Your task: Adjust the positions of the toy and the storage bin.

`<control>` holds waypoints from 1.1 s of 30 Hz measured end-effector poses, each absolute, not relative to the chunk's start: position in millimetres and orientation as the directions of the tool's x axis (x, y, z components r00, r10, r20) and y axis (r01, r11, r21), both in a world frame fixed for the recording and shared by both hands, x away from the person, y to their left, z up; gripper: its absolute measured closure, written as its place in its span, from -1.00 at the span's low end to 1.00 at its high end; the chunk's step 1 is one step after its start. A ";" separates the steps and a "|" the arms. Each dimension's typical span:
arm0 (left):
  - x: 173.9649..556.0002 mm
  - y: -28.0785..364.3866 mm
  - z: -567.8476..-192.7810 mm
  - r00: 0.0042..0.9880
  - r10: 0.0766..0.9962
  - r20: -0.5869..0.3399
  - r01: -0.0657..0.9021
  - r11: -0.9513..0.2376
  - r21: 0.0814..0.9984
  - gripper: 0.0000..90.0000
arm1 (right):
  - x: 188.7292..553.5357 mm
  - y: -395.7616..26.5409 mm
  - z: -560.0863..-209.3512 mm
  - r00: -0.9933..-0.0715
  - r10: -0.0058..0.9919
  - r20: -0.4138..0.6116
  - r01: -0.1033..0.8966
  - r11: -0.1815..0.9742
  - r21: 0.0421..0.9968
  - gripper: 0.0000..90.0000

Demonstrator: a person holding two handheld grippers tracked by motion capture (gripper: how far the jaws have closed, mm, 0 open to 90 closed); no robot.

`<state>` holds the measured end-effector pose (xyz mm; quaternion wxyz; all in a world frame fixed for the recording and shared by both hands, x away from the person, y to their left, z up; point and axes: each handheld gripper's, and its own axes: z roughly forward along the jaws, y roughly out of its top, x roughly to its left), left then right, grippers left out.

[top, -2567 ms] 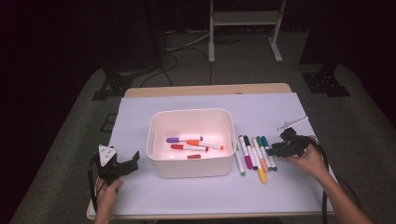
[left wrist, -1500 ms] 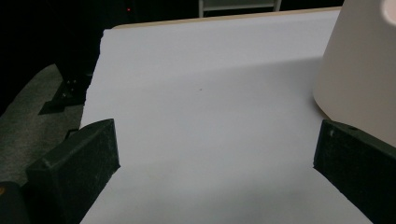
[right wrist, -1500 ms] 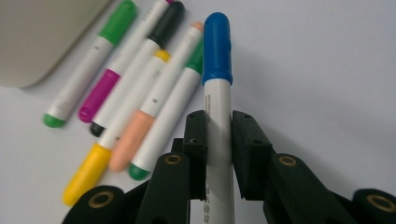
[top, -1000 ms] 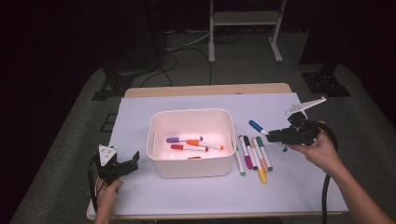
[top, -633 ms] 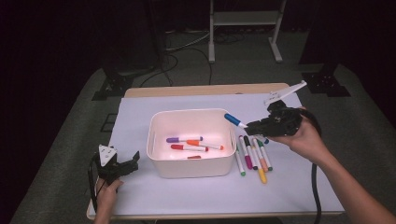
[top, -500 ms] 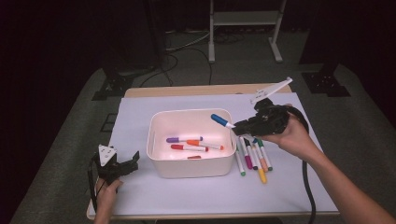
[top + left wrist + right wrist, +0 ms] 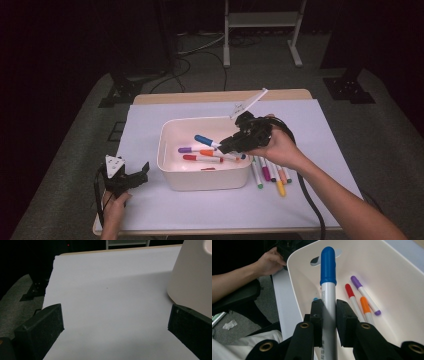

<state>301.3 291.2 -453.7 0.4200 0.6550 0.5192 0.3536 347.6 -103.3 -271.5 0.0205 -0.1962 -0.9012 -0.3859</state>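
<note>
1. Over the white bin (image 7: 205, 172) at worktop centre, your right claw (image 7: 226, 145) pinches a blue-capped marker (image 7: 206, 141); cap points toward 9 o'clock, above the bin's interior.
2. In the right gripper view, both pads press the marker's white barrel (image 7: 329, 307); the blue cap sticks out past the claw (image 7: 329, 315), over the bin's wall (image 7: 299, 282).
3. On the bin floor lie three markers: purple-capped (image 7: 186, 149), orange-capped (image 7: 210, 153), red-capped (image 7: 192, 158). They lie close together, roughly side by side.
4. At 3 o'clock from the bin, just beside its wall, a row of markers (image 7: 270, 172) lies on the white sheet (image 7: 300, 125) covering the worktop.
5. At 8 o'clock from the bin, near the worktop's front edge, your left claw (image 7: 142, 172) rests low, spread wide, nothing between its jaws.
6. The left gripper view shows bare sheet (image 7: 110, 290) between the jaws; the bin's outer wall (image 7: 192, 277) stands at 2 o'clock, apart from the claw (image 7: 116, 327).
</note>
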 end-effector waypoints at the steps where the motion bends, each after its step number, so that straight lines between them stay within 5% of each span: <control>1: 301.2 291.4 -453.6 0.213 0.977 0.030 0.385 -0.112 0.916 -1.00 | 348.3 -99.1 -273.4 -0.924 0.330 0.193 0.368 0.628 0.686 0.68; 33: 301.5 291.6 -453.6 0.214 0.976 0.027 0.383 -0.109 0.917 -1.00 | 373.3 -14.3 -331.5 -0.961 0.198 0.194 0.275 0.776 0.567 0.68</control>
